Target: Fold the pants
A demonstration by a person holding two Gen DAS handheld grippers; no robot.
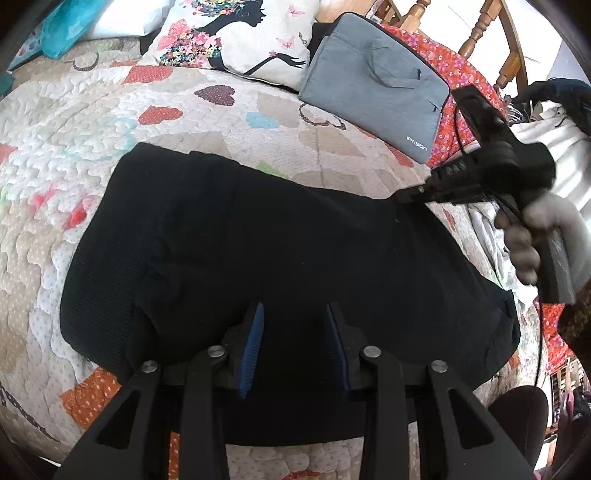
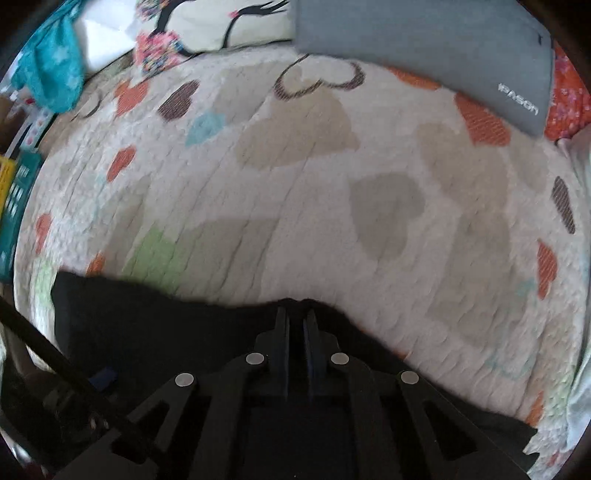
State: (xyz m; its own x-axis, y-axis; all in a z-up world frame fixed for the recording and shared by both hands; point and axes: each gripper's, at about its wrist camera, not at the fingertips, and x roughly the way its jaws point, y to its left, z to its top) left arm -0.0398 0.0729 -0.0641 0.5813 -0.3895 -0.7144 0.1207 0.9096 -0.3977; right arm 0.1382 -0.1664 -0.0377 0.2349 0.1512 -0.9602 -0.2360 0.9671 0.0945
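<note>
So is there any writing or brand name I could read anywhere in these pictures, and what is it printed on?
"IPASON": white letters on a corner of the flat grey fabric laptop bag lying on the heart-patterned quilt; it shows in both views, turned at an angle.
Yellow and teal box at the left edge of the right wrist view: pale marks, too blurred to read.
Nothing else carries text; the cream cushion bears only a picture.

The left wrist view looks steeply down from close above the black pants (image 1: 277, 236) on the heart-print quilt (image 1: 74, 122), facing the far pillow (image 1: 236, 33) and grey laptop bag (image 1: 373, 77). The right wrist view, blurred, looks more steeply down from the pants' far right edge. Both share quilt, pillow, bag and pants.
</note>
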